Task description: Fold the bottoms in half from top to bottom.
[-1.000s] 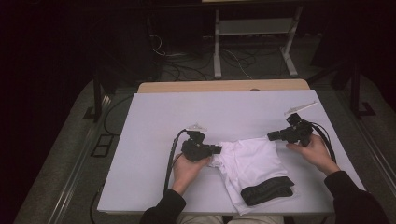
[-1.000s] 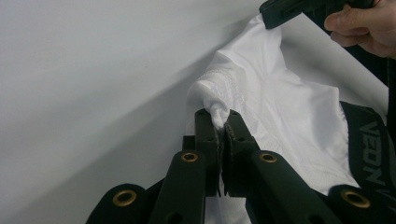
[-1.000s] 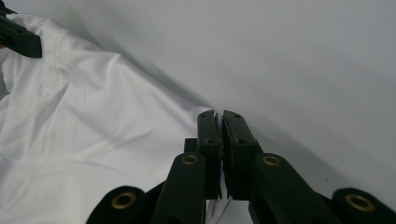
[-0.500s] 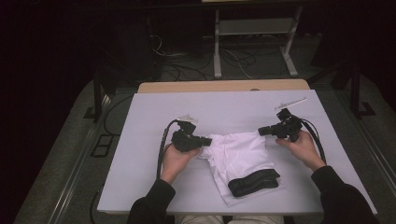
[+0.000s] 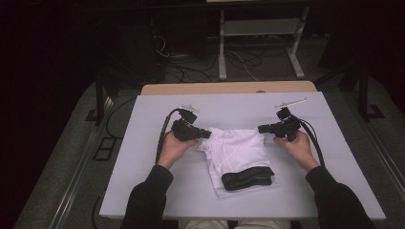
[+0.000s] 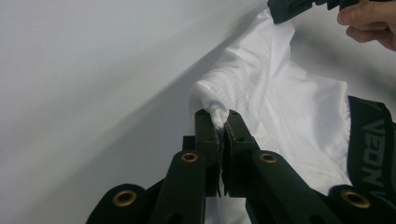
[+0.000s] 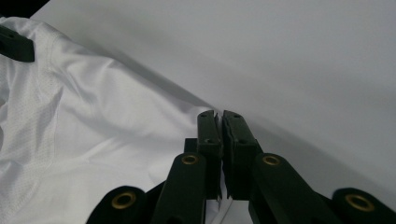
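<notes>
Table (image 5: 143,157): white top, wooden far edge.
Floor cables (image 5: 191,64): lay tangled behind the table.
Metal stand (image 5: 260,43): stood beyond.

White garment (image 5: 237,151): thin cloth, soft and creased, matt; a fine mesh-textured panel along one seam. Waistband (image 5: 247,178): black elastic cloth, matt, with grey woven lettering. Worktop (image 5: 143,167): pale grey-white sheet, smooth, matt; a strip of light wood at its far edge. Left tongs (image 6: 219,128) and right tongs (image 7: 221,122): black hard plastic, matt, ridged pads, with brass-coloured metal rivets, slightly glossy. Sleeves (image 5: 145,200): dark matt cloth.
</notes>
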`<state>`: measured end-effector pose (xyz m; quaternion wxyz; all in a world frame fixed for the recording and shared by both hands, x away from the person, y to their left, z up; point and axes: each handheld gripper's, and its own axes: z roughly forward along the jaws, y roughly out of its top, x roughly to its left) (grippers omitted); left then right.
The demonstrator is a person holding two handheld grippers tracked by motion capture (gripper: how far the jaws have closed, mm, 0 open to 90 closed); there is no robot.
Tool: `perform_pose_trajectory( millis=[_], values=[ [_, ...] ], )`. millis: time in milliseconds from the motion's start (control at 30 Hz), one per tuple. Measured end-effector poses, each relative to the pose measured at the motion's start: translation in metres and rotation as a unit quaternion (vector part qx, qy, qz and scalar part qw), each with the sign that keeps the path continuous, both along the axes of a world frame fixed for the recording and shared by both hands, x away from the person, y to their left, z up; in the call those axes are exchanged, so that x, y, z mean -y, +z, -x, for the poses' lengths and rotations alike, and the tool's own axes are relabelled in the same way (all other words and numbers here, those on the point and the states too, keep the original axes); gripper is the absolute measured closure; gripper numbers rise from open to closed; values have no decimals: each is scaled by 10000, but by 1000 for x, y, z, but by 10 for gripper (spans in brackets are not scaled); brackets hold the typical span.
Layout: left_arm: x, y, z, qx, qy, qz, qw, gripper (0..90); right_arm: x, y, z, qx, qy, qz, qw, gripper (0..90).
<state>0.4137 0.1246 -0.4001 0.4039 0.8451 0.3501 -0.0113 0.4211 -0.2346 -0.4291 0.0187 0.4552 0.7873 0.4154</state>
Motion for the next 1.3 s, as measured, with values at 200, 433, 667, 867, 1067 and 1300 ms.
perform_pose_trajectory(
  millis=[200,433,667,867,1067,1300],
  values=[
    [-1,-4,-16,40,35,12,10000,853,2,-4,-7,7,-279,-197,9994,848],
    [-4,-11,-35,103,439,146,9989,853,-2,-4,-16,176,-447,-126,9988,848],
    [-8,-18,-48,182,751,277,9966,852,-5,-3,-25,365,-588,-191,9974,847],
    [-10,-21,-53,362,1052,390,9930,850,-10,0,-35,471,-626,-145,9968,847],
    [-12,-26,-60,357,1203,564,9905,846,-12,1,-40,496,-663,-120,9965,847],
    [-12,-29,-58,588,1522,539,9851,578,-11,-4,-42,417,-582,-183,9973,723]
  ],
)
